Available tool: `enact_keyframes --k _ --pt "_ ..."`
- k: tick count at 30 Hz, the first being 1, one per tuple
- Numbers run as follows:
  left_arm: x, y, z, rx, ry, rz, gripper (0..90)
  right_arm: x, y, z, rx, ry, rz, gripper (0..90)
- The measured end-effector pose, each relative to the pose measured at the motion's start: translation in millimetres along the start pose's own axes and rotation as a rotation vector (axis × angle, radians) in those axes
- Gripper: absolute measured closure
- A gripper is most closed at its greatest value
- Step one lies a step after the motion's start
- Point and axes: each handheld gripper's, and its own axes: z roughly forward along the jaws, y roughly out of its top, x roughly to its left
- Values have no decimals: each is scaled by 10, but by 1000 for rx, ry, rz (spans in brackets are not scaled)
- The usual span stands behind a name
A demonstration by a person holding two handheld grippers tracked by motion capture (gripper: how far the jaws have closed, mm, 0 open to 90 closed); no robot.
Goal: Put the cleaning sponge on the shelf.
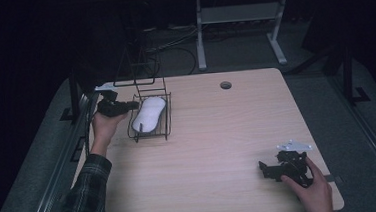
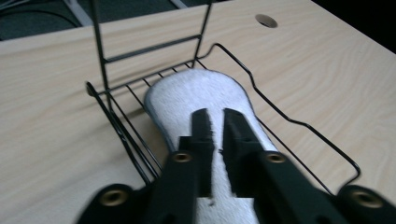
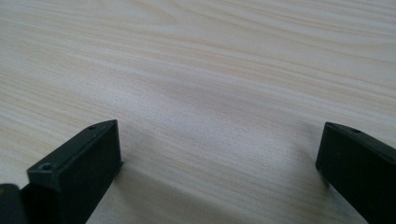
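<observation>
Your left gripper (image 1: 135, 105) sat at left edge of table (image 1: 218, 144), reaching over near rim of black wire basket (image 1: 168, 118). Basket held one thing: white fuzzy insole-shaped pad (image 1: 148, 114), lying flat along its floor. In left gripper view, jaws nearly closed, narrow slit between them, poised over pad (image 2: 196, 95); contact with it unclear, nothing clamped. Your right gripper (image 1: 262, 169) rested low at table's near right corner, jaws spread wide, empty, over bare wood (image 3: 210, 93).
</observation>
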Motion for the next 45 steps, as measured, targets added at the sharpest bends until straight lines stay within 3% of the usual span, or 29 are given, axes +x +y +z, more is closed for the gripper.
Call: enact_keyframes --k 1,16,26,31,35,45 --pt "-8 -20 0 5 1 6 897 0 0 0 0 0 0 0" --pt "-143 -258 84 85 15 44 899 0 0 0 0 0 0 0" --pt "-240 -264 137 78 -8 53 899 0 0 0 0 0 0 0" --pt "-260 -274 40 40 -18 46 898 0 0 0 0 0 0 0" --pt "-313 -307 -63 40 -18 55 896 0 0 0 0 0 0 0" --pt "-489 -485 -337 47 -11 66 723 0 0 0 0 0 0 0"
